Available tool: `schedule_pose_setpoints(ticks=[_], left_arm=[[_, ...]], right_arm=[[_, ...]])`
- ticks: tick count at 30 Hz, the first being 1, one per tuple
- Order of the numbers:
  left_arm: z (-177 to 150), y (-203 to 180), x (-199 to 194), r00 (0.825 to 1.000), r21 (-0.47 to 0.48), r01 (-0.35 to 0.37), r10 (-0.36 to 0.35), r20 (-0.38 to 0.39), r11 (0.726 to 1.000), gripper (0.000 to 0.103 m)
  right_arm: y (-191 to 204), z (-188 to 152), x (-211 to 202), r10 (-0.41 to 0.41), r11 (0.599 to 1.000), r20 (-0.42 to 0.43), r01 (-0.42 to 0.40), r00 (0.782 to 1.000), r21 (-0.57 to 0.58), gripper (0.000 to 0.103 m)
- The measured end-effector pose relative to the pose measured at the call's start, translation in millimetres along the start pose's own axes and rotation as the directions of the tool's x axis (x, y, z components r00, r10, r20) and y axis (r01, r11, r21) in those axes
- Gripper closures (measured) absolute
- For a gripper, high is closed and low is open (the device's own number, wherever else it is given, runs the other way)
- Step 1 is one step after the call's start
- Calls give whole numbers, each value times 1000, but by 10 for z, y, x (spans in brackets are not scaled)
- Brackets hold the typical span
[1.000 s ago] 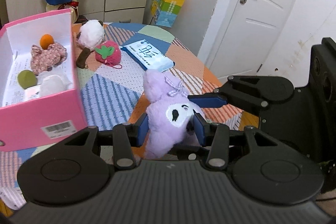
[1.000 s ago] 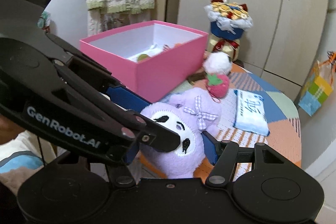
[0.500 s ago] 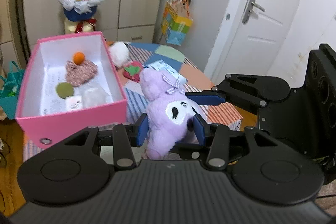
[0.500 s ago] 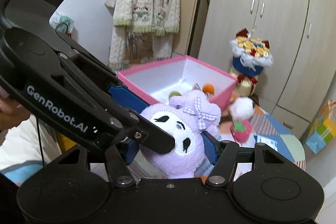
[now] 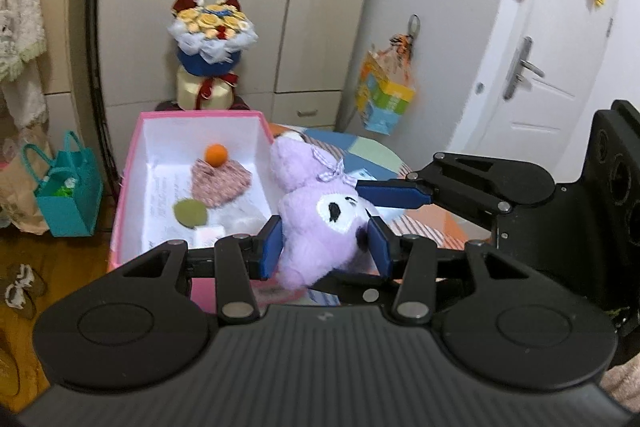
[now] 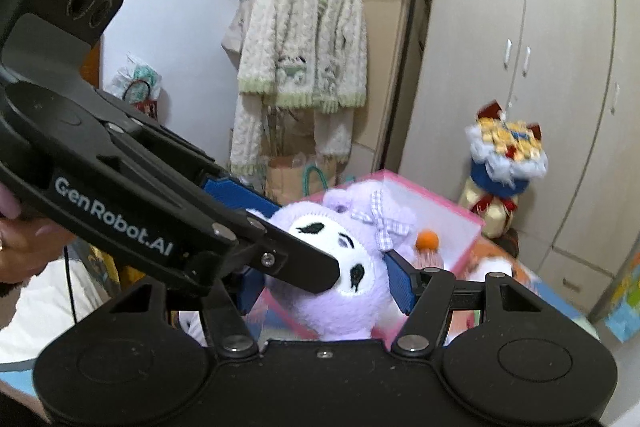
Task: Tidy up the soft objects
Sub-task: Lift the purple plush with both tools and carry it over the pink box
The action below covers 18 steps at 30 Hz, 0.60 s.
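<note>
Both tongs — the left tongs [image 5: 324, 247] and right tongs [image 6: 324, 285] — are clamped on the purple plush toy [image 5: 320, 223], which has risen off the surface over the last second and now hangs by the pink box [image 5: 128, 187] — likely ready to drop in.

Two tools, left [image 5: 324, 247] and right [image 6: 326, 285]; one purple plush [image 5: 320, 223] between their fingers. Ahead: one pink box [image 5: 128, 187] holding one orange ball [image 5: 216, 154], one green pad [image 5: 190, 213], one floral pouch [image 5: 220, 183].
</note>
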<state>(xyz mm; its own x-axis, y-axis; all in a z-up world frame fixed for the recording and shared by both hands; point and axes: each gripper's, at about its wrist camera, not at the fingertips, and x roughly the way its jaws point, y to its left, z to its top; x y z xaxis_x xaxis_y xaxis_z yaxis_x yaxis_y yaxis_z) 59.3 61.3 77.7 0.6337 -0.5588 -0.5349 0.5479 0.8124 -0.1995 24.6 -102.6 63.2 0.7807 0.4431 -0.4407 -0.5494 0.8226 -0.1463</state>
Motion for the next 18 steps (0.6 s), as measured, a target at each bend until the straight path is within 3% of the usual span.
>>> schedule_pose_setpoints(ticks=[8,18], left_arm=[[319,397,362,1000,-74,-9,8,-18,997,58],[586,1019,1201,997,-197,-45,31,-75,979,58]], right_arm=[[-230,211,453,2,999,-5,-2,1000,-47,35],[-807,314,1382,93,995,-99,-97,991,-37,35]])
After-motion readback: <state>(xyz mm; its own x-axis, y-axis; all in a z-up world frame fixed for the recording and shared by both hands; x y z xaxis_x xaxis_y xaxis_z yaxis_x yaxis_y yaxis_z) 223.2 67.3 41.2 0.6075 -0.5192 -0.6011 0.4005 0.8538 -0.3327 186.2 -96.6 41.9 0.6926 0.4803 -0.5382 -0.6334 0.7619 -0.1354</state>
